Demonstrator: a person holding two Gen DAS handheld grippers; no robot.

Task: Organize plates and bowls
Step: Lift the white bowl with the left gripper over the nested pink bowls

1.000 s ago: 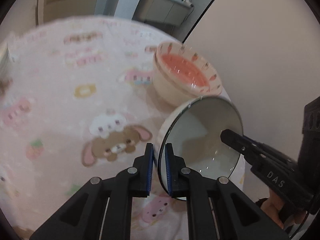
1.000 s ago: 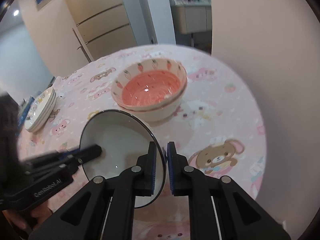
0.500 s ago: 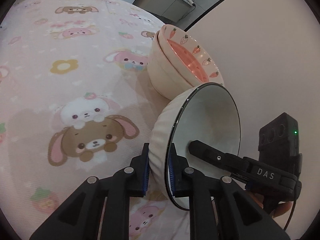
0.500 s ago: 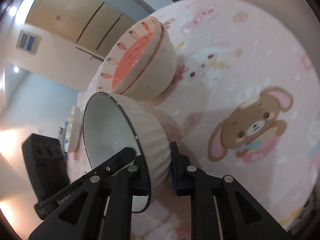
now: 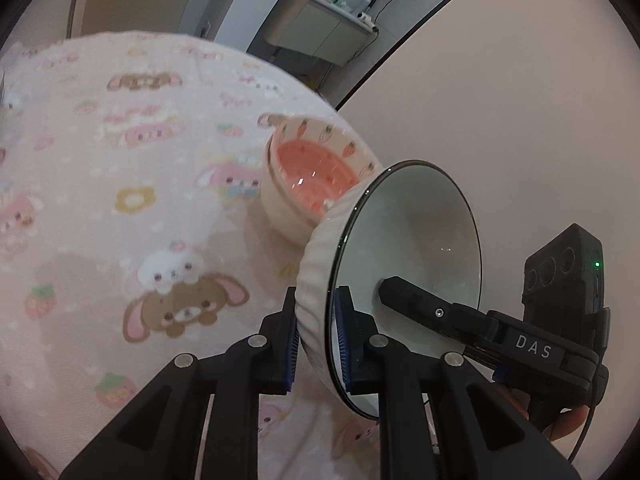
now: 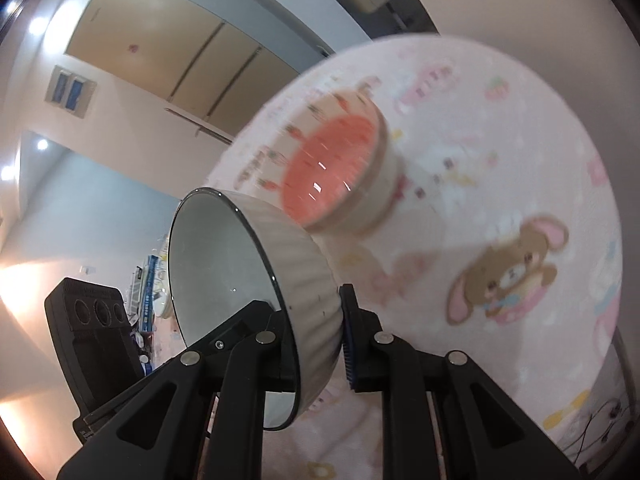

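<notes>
A white ribbed bowl (image 5: 404, 248) with a dark rim is held tilted above the table, its opening turned sideways. My left gripper (image 5: 318, 344) is shut on its near wall. My right gripper (image 6: 314, 340) is shut on the opposite wall of the white bowl (image 6: 224, 280); it also shows in the left wrist view (image 5: 480, 328). Just beyond stands a stack of cream bowls with a coral inside and carrot print (image 5: 316, 176), blurred in the right wrist view (image 6: 336, 168).
The round table wears a pink cartoon-animal cloth (image 5: 132, 216). A plain wall (image 5: 520, 100) stands close behind the table's right edge. Cabinets and a doorway lie beyond the far edge. A cluttered spot with stacked plates (image 6: 160, 300) shows at far left.
Both grippers have lifted the white bowl and carried it toward the coral bowl stack; its rim now overlaps the stack in view. Both grips are unchanged.
</notes>
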